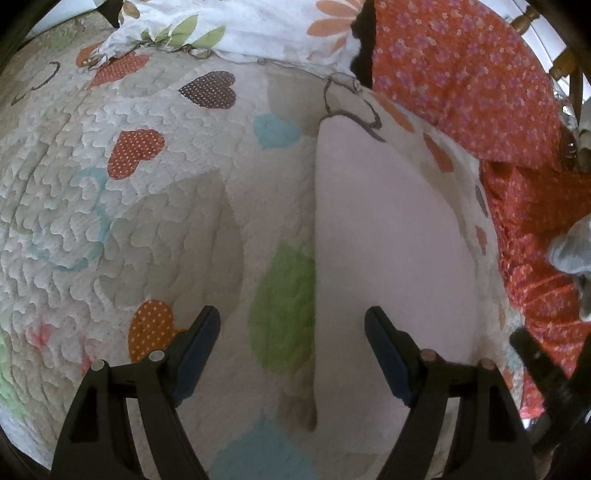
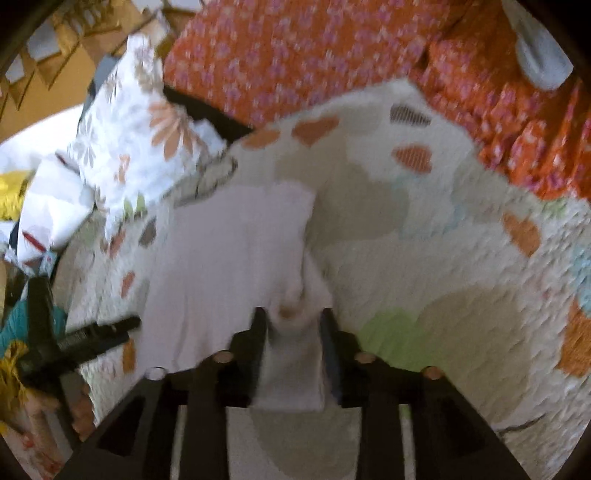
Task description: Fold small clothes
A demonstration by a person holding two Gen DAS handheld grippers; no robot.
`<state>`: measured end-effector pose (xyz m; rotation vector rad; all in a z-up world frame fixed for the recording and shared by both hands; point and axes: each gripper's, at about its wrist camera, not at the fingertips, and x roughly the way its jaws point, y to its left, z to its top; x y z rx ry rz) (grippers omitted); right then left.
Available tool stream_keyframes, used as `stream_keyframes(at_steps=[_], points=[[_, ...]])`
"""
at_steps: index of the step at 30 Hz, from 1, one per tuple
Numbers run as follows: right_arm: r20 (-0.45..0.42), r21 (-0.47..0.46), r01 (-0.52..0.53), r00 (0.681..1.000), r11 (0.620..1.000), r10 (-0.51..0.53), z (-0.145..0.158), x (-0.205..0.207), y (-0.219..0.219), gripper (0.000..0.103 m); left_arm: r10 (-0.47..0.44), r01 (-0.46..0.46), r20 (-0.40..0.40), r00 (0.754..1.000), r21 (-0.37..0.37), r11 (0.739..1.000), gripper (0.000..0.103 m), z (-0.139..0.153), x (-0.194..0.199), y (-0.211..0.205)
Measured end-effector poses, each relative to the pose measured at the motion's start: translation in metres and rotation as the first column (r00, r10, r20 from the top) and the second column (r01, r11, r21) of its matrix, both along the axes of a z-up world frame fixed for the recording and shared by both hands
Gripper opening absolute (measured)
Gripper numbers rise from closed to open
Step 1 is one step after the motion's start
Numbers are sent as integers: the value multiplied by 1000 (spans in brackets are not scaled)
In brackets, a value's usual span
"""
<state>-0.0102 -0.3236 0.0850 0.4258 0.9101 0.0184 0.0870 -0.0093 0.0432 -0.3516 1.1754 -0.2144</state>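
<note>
A small pale pink garment (image 1: 388,240) lies flat on the heart-patterned quilt (image 1: 155,206); its straight left edge runs down the middle of the left wrist view. My left gripper (image 1: 291,325) is open and empty, hovering over that edge. In the right wrist view the same garment (image 2: 229,251) lies on the quilt (image 2: 461,280), and my right gripper (image 2: 293,321) is shut on a bunched corner of it, lifting the fabric slightly. The left gripper's body (image 2: 74,339) shows at the left of that view.
An orange floral cloth (image 1: 480,81) lies heaped along the quilt's far right side. A white flowered pillow (image 1: 236,29) sits at the far edge. More pillows and cloth (image 2: 122,140) lie left in the right wrist view.
</note>
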Motion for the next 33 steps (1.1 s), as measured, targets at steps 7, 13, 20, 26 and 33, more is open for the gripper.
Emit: stream_keyframes(at_steps=[7, 13, 20, 26, 33], points=[[-67, 45, -13, 998, 999, 16, -27, 72, -8, 68, -2, 2, -11, 1000, -44, 999, 83, -15, 11, -11], [-101, 153, -27, 994, 988, 43, -70, 108, -4, 62, -34, 34, 3, 999, 3, 999, 86, -23, 16, -26], [-78, -13, 45, 996, 999, -46, -70, 169, -15, 46, -65, 65, 1, 998, 32, 997, 86, -20, 1, -23], [-67, -292, 158, 980, 943, -185, -69, 201, -30, 36, -170, 162, 30, 985, 173, 971, 86, -14, -24, -32], [-1, -267, 152, 987, 952, -158, -33, 185, -23, 38, -203, 190, 22, 979, 262, 946, 86, -13, -48, -36]])
